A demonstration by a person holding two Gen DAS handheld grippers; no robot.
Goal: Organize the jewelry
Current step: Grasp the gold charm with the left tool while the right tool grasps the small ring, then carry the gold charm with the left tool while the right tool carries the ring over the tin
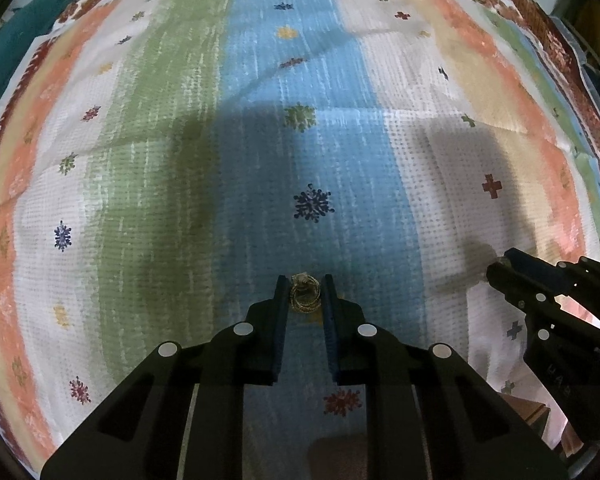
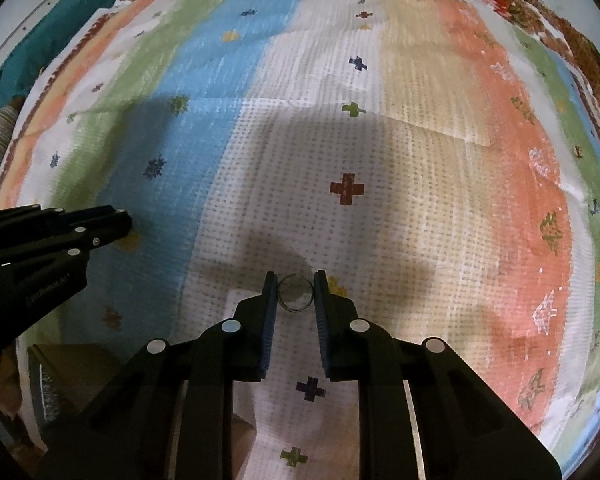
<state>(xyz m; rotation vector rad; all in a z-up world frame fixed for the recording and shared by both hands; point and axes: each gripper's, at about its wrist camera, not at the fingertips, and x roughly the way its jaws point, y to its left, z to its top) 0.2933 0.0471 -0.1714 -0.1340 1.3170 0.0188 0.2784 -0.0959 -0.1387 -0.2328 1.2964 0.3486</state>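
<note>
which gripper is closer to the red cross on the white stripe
Right. The right gripper, holding a plain ring, sits on the white stripe just short of the red cross. The left gripper is over on the blue stripe, farther away.

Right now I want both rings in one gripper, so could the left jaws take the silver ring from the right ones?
Probably not as things stand: the left gripper is already shut on a gold ring, so its jaws are full. The silver ring sits clamped in the right gripper, off to the side.
</note>
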